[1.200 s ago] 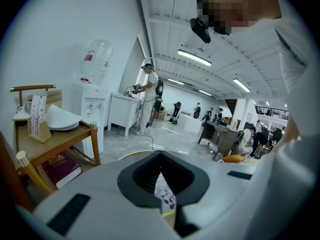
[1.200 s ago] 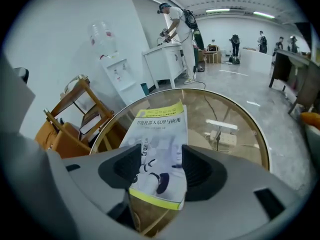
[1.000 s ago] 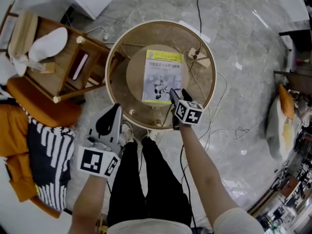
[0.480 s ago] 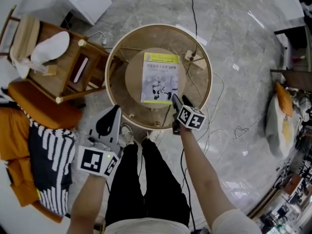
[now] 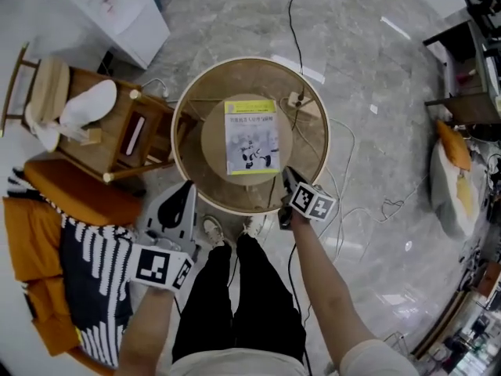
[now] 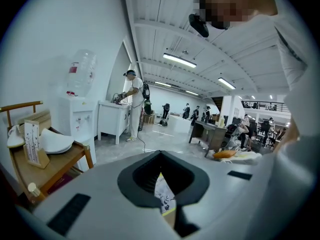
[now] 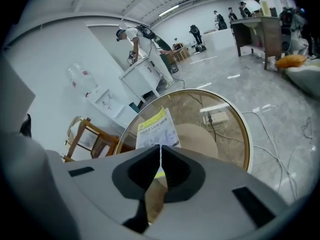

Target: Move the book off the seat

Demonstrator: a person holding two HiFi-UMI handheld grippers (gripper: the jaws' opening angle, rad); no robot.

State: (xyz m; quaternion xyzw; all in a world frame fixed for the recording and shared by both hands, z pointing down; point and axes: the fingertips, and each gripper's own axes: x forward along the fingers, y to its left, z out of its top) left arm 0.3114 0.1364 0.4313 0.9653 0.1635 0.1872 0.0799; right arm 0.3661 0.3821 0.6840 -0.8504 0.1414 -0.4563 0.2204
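A white book [image 5: 250, 137] with yellow-green bands lies flat on the middle of the round rattan seat [image 5: 182, 151]. My right gripper [image 5: 286, 173] sits at the seat's near rim, just off the book's near right corner. Its jaws are closing and meet at the tips with nothing between them. In the right gripper view the book [image 7: 156, 129] lies beyond the right gripper [image 7: 160, 151]. My left gripper [image 5: 186, 188] hangs shut and empty beside the seat's near left rim. A sliver of the book [image 6: 164, 200] shows past the left gripper [image 6: 160, 154].
A wooden chair [image 5: 125, 131] holding a white object [image 5: 86, 104] stands left of the seat, with orange and striped cloth [image 5: 74, 233] nearer. A power strip [image 5: 296, 98] and cables [image 5: 368, 210] lie on the marble floor. My shoes [image 5: 211, 229] touch the seat's near edge.
The right gripper's jaws stood open around the book's near right corner; now they are closed and drawn back a little toward me. The book and the left gripper have kept their places.
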